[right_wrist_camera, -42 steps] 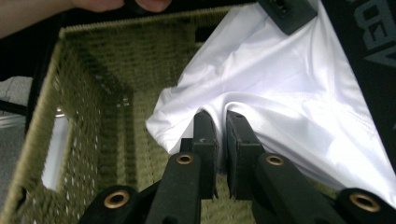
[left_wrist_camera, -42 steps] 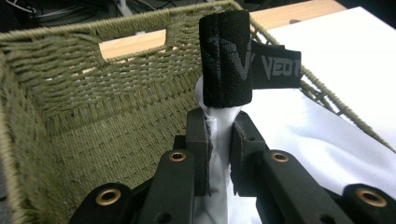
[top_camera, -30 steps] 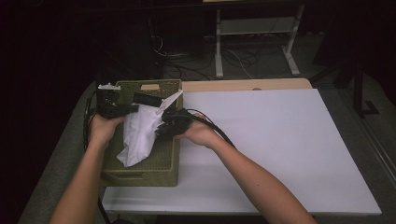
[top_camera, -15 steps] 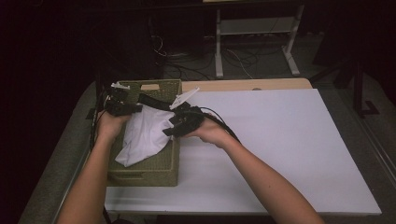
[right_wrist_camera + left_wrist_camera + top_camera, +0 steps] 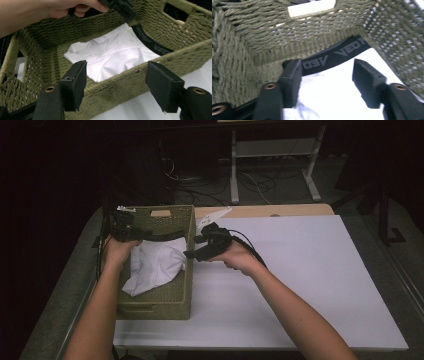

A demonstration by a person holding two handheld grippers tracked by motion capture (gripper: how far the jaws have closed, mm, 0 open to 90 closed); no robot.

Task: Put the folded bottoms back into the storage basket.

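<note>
1. White garment (image 5: pixel 152 265) with black lettered waistband (image 5: pixel 337 53): crumpled inside the woven olive basket (image 5: pixel 187 265), covering most of its floor, waistband along the far end wall under the handle slot (image 5: pixel 312 7).
2. Left gripper (image 5: pixel 142 236): over the basket's far left corner, jaws reaching across the opening above the garment. Jaws apart, just been opening, nothing between the pads; white cloth and waistband seen below through the gap in the left gripper view.
3. Left hand (image 5: pixel 117 251): at the basket's left rim, forearm running down alongside its left wall.
4. Right gripper (image 5: pixel 200 250): just outside the basket's right wall, tips pointing at that wall near its top edge. Jaws apart, just been opening, empty; in the right gripper view (image 5: pixel 116 82) the basket's rim crossing between the two pads, apart from both.
5. Right hand (image 5: pixel 240 257): right of the basket, above the white table top (image 5: pixel 310 280).
6. Basket: on the white table top's left end, near the front edge.
7. Garment: free of both grippers, touched by neither.
</note>
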